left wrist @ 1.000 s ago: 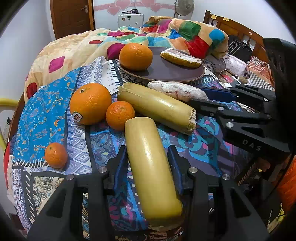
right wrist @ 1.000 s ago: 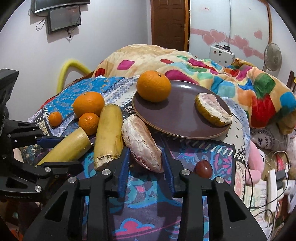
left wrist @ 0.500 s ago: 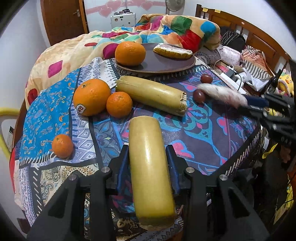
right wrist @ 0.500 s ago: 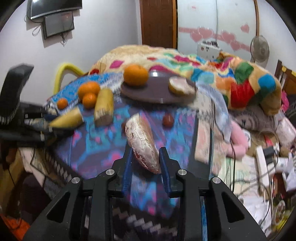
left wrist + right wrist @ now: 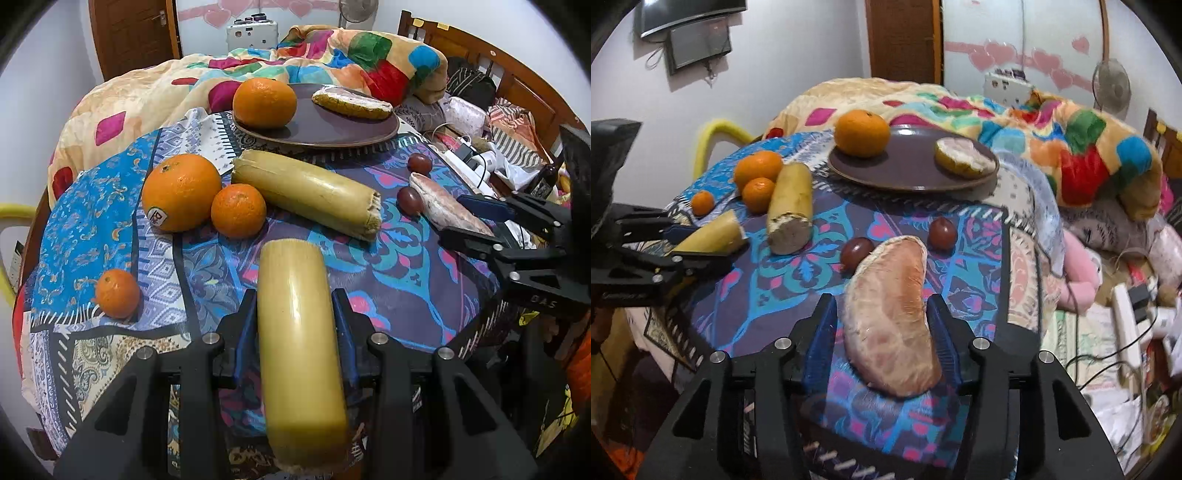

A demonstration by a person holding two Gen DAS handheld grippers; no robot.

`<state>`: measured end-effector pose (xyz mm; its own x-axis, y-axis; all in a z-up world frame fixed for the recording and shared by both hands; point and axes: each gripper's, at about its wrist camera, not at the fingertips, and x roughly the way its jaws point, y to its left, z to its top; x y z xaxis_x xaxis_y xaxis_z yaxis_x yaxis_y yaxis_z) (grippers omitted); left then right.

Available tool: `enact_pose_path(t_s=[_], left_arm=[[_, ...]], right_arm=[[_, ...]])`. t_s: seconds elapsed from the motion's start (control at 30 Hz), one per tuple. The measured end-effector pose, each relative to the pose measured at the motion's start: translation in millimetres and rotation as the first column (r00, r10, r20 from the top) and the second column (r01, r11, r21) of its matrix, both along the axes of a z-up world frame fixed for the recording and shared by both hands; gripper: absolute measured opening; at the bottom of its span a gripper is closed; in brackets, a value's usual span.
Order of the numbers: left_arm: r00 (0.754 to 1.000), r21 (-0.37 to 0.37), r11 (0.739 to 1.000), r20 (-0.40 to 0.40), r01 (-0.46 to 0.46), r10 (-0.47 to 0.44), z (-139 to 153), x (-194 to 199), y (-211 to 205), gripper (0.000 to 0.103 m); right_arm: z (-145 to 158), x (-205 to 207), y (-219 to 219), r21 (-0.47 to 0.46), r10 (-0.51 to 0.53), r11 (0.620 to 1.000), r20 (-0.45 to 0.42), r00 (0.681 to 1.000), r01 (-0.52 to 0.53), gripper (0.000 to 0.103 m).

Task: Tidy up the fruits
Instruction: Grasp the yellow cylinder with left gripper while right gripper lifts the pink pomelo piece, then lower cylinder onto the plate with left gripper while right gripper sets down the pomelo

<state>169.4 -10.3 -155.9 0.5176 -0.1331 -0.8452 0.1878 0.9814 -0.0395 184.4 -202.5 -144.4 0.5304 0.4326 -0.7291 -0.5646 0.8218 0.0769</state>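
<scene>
Tablecloth (image 5: 783, 280) below pomelo segment (image 5: 892, 321), tongs-clamped.

My left claw (image 5: 295, 325) hides the stalk's (image 5: 299, 350) sides; its near end runs under the frame's bottom edge.

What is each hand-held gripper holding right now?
Left hand-held gripper: closed on the smooth yellow cylindrical stalk piece.
Right hand-held gripper: closed on the pale pink peeled pomelo segment.
</scene>
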Motion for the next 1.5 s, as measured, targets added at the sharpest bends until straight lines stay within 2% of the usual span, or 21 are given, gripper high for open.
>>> enact_pose_path(t_s=[0.1,0.17,0.3,0.5,0.67,1.0,1.3,1.5], left_arm=[[1.000,-0.021,1.000,0.012,-0.005,0.005,-1,3,1,0.039],[1.000,-0.032,0.999,0.016,-0.013,0.013,-1,3,3,0.038],[0.999,-0.045,0.999,0.035,-0.016,0.018,5,-1,3,0.037],[0.993,-0.060,0.998,0.120,-0.005,0.012,32,-13,3,0.037],[0.986,-0.107,0.994,0.166,0.000,0.018,53,-12,5,0.037],[0.971,-0.162,0.987,0.239,0.020,0.020,84,11,-5,0.037],[0.953,-0.150,0.988,0.303,0.024,0.022,103,42,-20,0.037],[0.953,-0.132,0.991,0.303,0.019,0.022,102,70,-26,0.037]], right_arm=[[0,0,1,0.007,-0.012,1.000,0.012,1.000,0.012,0.048],[1,-2,3,0.000,-0.012,1.000,0.028,1.000,0.012,0.042],[5,-5,1,0.022,-0.011,1.000,0.025,1.000,0.011,0.040],[23,-14,-6,0.060,-0.049,0.997,0.091,0.995,0.044,0.040],[43,-10,-11,0.096,-0.079,0.993,0.133,0.988,0.066,0.040],[71,8,-15,0.137,-0.124,0.986,0.214,0.969,0.096,0.040],[77,26,-11,0.148,-0.127,0.985,0.253,0.959,0.091,0.040],[75,45,-6,0.154,-0.119,0.985,0.263,0.957,0.080,0.040]])
